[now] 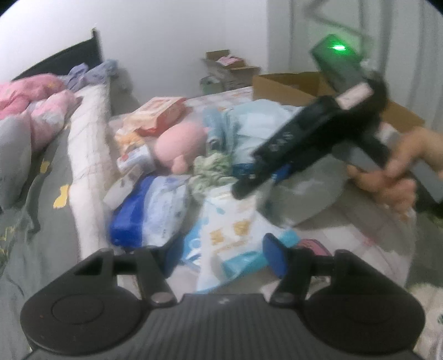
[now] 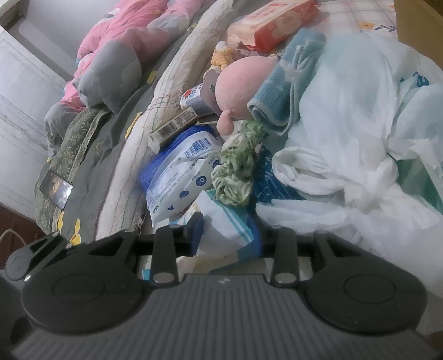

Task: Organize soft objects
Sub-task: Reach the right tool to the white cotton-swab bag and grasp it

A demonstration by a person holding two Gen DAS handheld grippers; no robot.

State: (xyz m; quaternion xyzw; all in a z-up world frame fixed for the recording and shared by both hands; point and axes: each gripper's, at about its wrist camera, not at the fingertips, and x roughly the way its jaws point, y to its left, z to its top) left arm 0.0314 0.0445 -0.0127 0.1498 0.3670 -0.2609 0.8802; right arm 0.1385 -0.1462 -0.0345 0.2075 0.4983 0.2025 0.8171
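Observation:
A heap of soft goods lies on the bed: a pink plush toy (image 1: pixel 180 144) (image 2: pixel 241 83), a green-and-white scrunched cloth (image 1: pixel 210 171) (image 2: pixel 235 171), a blue-and-white wipes pack (image 1: pixel 155 213) (image 2: pixel 180 166) and a white packet with teal stripes (image 1: pixel 229 238) (image 2: pixel 227 227). My left gripper (image 1: pixel 214 259) stands open low over the near end of that packet, its pads apart from it. My right gripper (image 2: pixel 227 235) (image 1: pixel 243 185) comes in from the right, held by a hand (image 1: pixel 393 177), and its pads pinch the packet's edge.
An orange snack pack (image 1: pixel 157 113) (image 2: pixel 271 25), a blue towel (image 2: pixel 279 91) and a crumpled white plastic bag (image 2: pixel 360 110) share the heap. A cardboard box (image 1: pixel 282 85) stands behind. Pink and grey quilts (image 1: pixel 33 110) and a phone (image 2: pixel 55 188) lie at the left.

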